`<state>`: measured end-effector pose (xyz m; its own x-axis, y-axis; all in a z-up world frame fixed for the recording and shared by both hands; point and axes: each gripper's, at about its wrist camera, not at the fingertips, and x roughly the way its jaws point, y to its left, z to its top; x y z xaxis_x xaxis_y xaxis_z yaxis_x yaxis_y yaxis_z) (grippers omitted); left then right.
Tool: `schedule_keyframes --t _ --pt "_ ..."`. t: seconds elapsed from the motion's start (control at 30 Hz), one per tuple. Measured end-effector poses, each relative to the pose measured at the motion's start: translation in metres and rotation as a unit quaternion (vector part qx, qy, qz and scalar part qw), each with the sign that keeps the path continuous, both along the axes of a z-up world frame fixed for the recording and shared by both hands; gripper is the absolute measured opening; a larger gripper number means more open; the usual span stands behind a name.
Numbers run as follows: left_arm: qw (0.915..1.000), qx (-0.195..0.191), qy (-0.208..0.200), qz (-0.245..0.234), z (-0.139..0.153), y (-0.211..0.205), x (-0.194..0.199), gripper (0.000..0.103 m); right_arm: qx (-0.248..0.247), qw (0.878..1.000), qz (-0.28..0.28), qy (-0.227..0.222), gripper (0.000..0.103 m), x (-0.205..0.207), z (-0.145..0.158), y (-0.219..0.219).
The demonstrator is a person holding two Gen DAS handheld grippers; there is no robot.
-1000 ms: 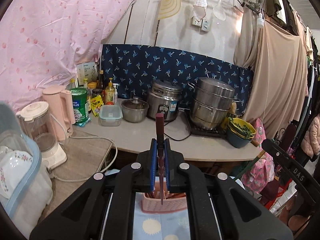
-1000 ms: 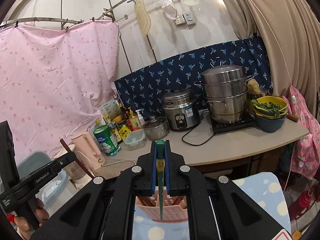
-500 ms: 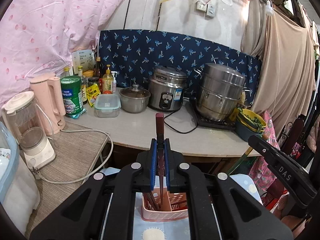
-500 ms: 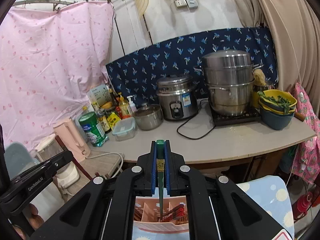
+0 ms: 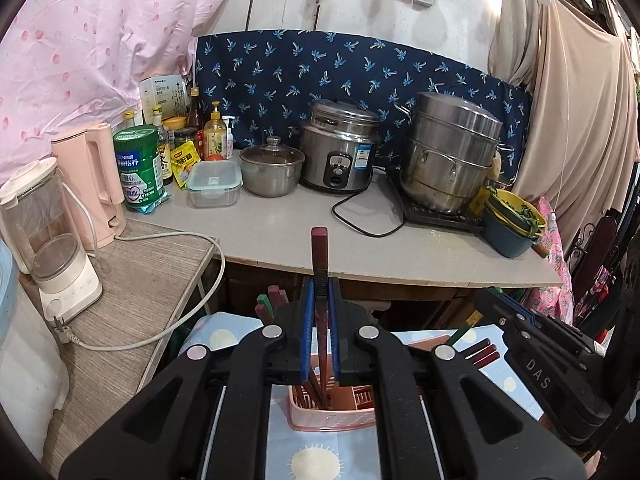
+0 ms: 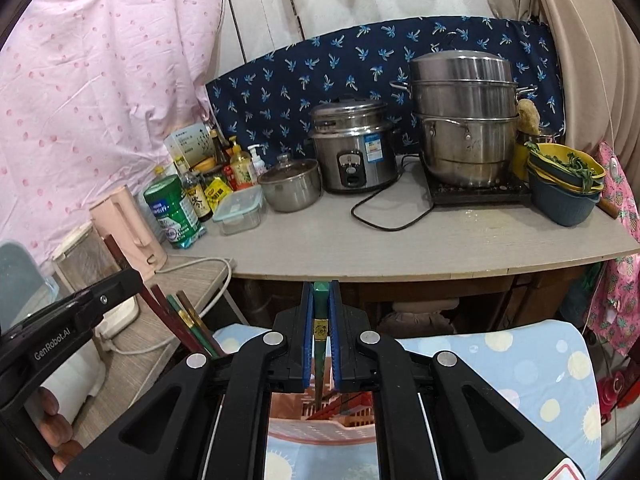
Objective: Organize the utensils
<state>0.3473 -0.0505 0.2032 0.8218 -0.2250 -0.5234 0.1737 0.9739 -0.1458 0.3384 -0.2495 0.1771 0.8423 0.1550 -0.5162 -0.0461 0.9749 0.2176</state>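
Note:
My left gripper [image 5: 320, 332] is shut on a dark red chopstick [image 5: 319, 256] held upright, its tip down inside a pink slotted utensil basket [image 5: 332, 420] on a blue sun-print cloth. My right gripper [image 6: 320, 336] is shut on a green chopstick [image 6: 320, 312], upright, its tip over the same basket [image 6: 320, 424]. Several red and green chopsticks [image 6: 180, 324] stand in the basket's left part. The right gripper shows at the right of the left wrist view [image 5: 536, 344]; the left gripper shows at the left of the right wrist view [image 6: 80, 312].
A grey counter [image 5: 288, 232] behind holds a rice cooker [image 5: 340, 148], steel steamer [image 5: 448, 152], small pot [image 5: 272, 168], plastic box [image 5: 214, 182], bottles and a bowl of greens [image 5: 512, 220]. A pink kettle [image 5: 92, 184] and blender [image 5: 48, 232] stand on a lower table at left.
Both grippers have moved down toward the basket with their chopsticks; the red chopstick's tip is now inside the basket and the green one is just above it.

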Motion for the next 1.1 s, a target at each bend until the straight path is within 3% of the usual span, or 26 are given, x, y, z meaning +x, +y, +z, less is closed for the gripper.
schedule_keyframes --t 0.17,0.27,0.33,0.47,0.7,0.9,1.1 --pt "1.0000 0.008 0.003 0.004 -0.006 -0.003 0.000 0.007 -0.004 1.000 -0.002 0.003 0.010 -0.002 -0.008 0.001" --pt "0.9998 0.016 -0.006 0.010 -0.006 -0.005 -0.005 0.011 0.001 1.000 -0.004 -0.001 0.024 -0.007 -0.009 -0.001" --pt "0.9997 0.018 -0.010 0.011 -0.005 -0.005 -0.008 0.021 0.001 1.000 -0.008 -0.006 0.033 -0.011 -0.008 -0.003" --pt "0.9993 0.026 -0.024 0.014 -0.002 -0.008 -0.017 0.036 0.002 1.000 -0.013 -0.011 0.036 -0.017 -0.007 -0.008" --pt "0.9989 0.032 -0.031 0.012 0.004 -0.014 -0.033 0.039 -0.002 1.000 -0.020 -0.021 0.041 -0.037 0.000 -0.016" --pt "0.9982 0.041 -0.041 0.017 0.008 -0.018 -0.056 0.053 -0.015 0.999 -0.027 -0.026 0.053 -0.063 0.004 -0.021" --pt "0.9977 0.052 -0.035 0.024 0.000 -0.015 -0.083 0.066 -0.036 0.999 -0.029 -0.017 0.058 -0.097 -0.003 -0.018"
